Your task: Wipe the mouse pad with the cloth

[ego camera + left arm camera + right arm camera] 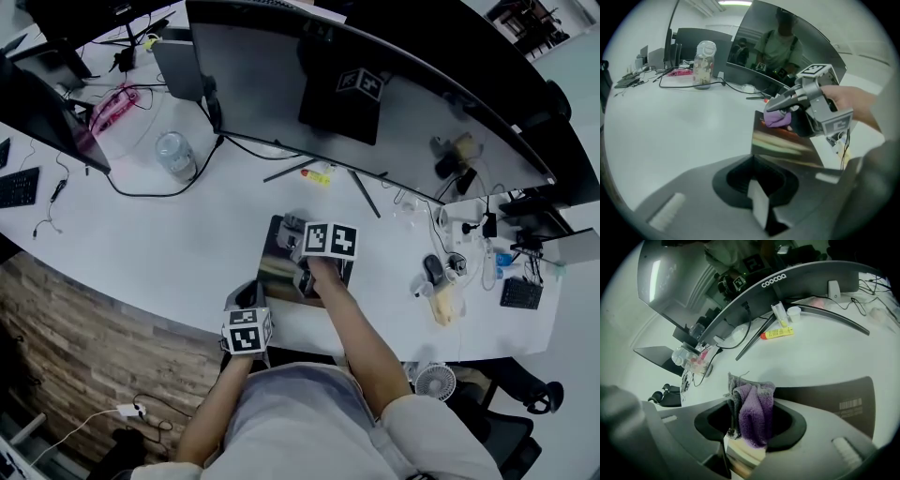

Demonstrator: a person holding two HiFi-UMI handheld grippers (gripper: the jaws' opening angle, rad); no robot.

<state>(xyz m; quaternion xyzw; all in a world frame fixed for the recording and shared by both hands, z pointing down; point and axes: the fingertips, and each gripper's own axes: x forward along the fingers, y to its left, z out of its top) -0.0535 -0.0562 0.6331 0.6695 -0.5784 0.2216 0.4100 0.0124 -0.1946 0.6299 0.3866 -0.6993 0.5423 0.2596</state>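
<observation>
Over the mouse pad (277,267), the right tongs (743,432) pinch the cloth (757,413), seemingly soft and limp, by its bunched middle; the left tongs (757,206) sit closed at the pad's near edge.

Curved monitor (281,84) on white desk (169,234); clear jar (175,155) left; yellow tube (317,176) beneath screen.

Overhead, two low; shared mouse pad (277,264)

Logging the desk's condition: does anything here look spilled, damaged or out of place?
Nothing stands out. The dark rectangular mouse pad lies flat on the white desk, and the purple cloth is bunched in the right tongs.
</observation>
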